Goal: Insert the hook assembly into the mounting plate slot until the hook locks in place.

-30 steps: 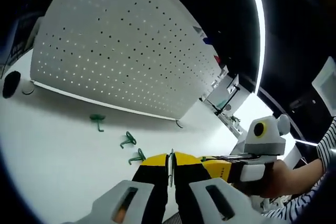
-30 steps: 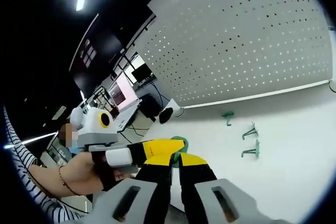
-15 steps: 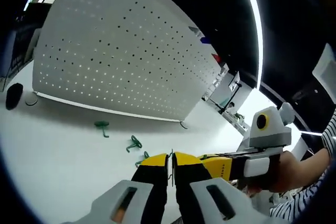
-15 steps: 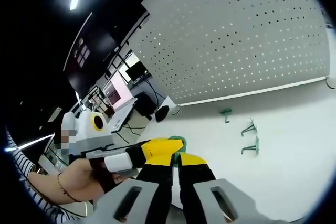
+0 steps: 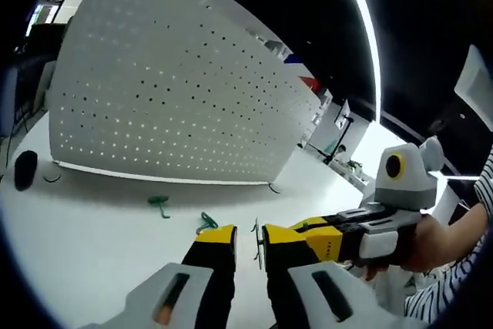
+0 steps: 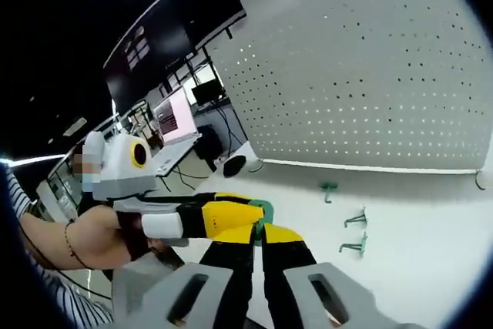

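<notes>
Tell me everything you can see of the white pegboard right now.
The pegboard is a large white panel, apparently sheet metal, pierced by a regular grid of small holes. It stands upright on the white table, with a small foot at its lower corner. In the right gripper view a bracket runs along its top edge. Nothing hangs on it. Green hooks lie on the table before it, apart from it.

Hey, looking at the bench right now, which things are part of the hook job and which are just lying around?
Part of the job:
- pegboard
- green hook pinched in the right tongs
- left tongs, slightly apart around a thin metal piece

Lying about:
- three spare green hooks on the white table
- black object near the pegboard's end
- monitors behind
</notes>
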`<state>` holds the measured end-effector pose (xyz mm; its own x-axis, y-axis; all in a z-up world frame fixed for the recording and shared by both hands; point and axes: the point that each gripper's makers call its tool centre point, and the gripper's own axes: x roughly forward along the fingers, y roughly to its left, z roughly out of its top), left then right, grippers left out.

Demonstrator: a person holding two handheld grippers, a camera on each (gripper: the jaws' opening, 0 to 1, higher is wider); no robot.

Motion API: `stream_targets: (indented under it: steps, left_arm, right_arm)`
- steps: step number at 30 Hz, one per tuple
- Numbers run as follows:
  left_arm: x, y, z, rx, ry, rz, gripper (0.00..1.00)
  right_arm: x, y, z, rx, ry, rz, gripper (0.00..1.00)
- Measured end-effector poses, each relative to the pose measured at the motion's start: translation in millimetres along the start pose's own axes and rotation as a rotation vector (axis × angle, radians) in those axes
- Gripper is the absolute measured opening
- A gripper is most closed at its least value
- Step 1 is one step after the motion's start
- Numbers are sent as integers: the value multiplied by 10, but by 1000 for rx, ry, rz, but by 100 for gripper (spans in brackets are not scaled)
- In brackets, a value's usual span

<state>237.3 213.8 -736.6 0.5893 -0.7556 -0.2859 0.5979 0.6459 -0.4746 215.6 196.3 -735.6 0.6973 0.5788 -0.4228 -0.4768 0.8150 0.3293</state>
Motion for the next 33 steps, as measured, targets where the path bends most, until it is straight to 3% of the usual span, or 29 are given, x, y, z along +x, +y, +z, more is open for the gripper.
stream_targets:
  steps: [9, 21, 29, 33]
  left_arm:
    - [-133, 85, -30, 14, 0, 25, 35]
    - [-238, 2, -131, 51, -15, 28, 66]
    - [-304, 47, -244, 64, 7, 59, 75]
    - [-331, 33, -286, 84, 17, 70, 80]
  right_arm:
    - [-32, 9, 124, -83, -64, -34, 0]
    - [-51, 87, 260, -152, -160, -82, 0]
    - [-24, 109, 324, -174, -190, -98, 0]
    - [-34, 110, 439, -193, -223, -109, 0]
